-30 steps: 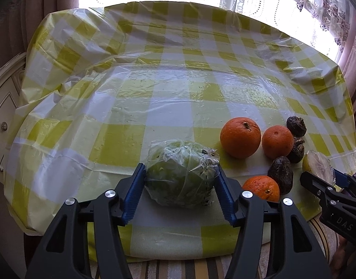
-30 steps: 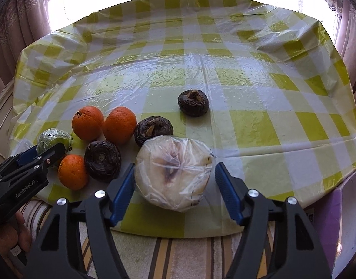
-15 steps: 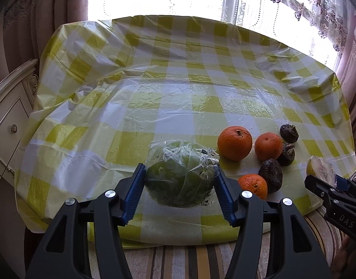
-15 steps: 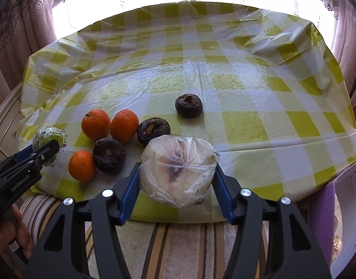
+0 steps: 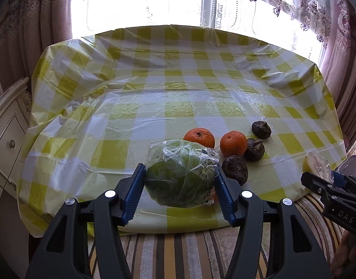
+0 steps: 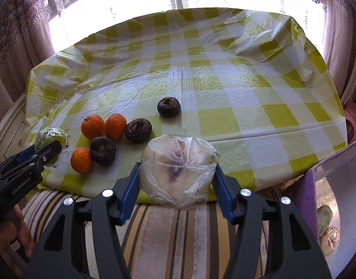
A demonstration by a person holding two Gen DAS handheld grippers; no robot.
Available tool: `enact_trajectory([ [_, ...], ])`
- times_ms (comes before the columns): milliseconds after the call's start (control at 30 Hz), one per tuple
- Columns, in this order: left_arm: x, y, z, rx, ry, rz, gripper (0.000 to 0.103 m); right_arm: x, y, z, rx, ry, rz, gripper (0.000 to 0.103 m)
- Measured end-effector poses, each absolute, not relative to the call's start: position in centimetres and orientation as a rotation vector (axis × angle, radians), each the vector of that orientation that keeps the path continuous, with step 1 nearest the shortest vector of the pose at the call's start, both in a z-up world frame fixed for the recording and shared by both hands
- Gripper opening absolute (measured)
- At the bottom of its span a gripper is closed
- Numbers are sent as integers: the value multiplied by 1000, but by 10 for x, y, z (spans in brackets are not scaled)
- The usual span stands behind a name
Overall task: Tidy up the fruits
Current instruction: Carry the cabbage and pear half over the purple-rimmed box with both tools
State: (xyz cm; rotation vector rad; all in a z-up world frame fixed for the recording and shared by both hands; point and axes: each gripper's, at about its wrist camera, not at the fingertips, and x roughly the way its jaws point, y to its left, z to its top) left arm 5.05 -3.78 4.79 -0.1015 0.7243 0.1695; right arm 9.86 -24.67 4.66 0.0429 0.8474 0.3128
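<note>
My left gripper [image 5: 180,187] is shut on a green fruit wrapped in clear plastic [image 5: 180,181] and holds it above the table's near edge. My right gripper [image 6: 176,181] is shut on a pale yellow wrapped fruit [image 6: 178,169], also lifted over the near edge. Three oranges [image 6: 93,126] [image 6: 115,125] [image 6: 81,160] and three dark brown wrinkled fruits [image 6: 102,150] [image 6: 138,130] [image 6: 168,107] lie on the yellow checked tablecloth [image 6: 224,93]. The left gripper with its green fruit [image 6: 50,138] shows at the left of the right wrist view.
A striped rug [image 6: 166,232] lies below the table's near edge. A purple bin with a white lining [image 6: 336,186] stands at the lower right and holds wrapped fruits [image 6: 324,214]. A white cabinet [image 5: 5,144] stands left of the table. Curtained windows are behind.
Both grippers have lifted their wrapped fruits off the table and pulled back toward the near edge. The bin has come into the right wrist view.
</note>
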Motion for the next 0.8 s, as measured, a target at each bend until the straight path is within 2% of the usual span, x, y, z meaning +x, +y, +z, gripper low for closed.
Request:
enact_trajectory([
  [333, 49, -79, 59, -49, 718, 96, 57, 86, -287, 53, 88, 828, 275, 59],
  [800, 55, -187, 58, 46, 745, -153, 57, 64, -370, 52, 148, 817, 160, 59],
])
